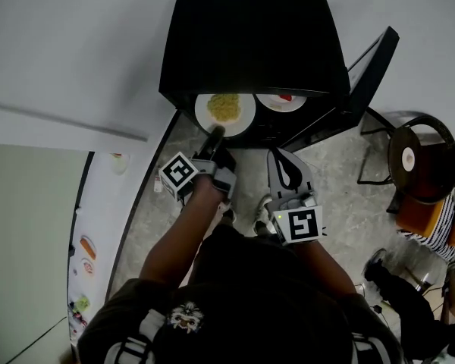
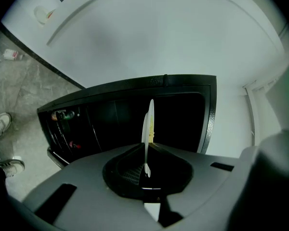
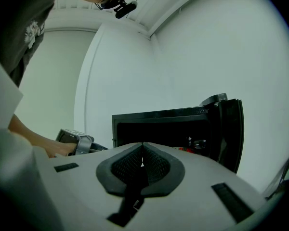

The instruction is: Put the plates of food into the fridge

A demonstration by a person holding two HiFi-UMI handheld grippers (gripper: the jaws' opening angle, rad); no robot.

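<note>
My left gripper (image 1: 214, 136) is clamped narrow on the near rim of the plate (image 1: 225, 112). In the left gripper view the rim runs edge-on between the pads, with yellow food just beyond them. From the head view the plate sits at 12 o'clock from that gripper, right at the mouth of the fridge (image 1: 250, 36), its far edge tucked under the black top. I cannot tell whether it already rests on a shelf or hangs from my grip alone.

I judge the plate stiff and brittle, with a smooth rim that could slip through the pads. Held at one point on the edge, its weight and the heap of food lever against the grip, so it wants to droop away from me. The food looks loose and would slide if the plate tilts. The rim at 6 o'clock, where I have it, is the only sensible hold, and I would keep the plate flat.

At 3 o'clock from it a second plate (image 1: 282, 101), with something red on it, lies inside the fridge. The two rims are close, so I would watch for a knock.

My right gripper (image 1: 280, 156) is at 4 o'clock from the left one, jaws closed together on nothing, pointing towards the fridge but short of it. The door (image 1: 368, 78) stands open at 2 o'clock from it.
</note>
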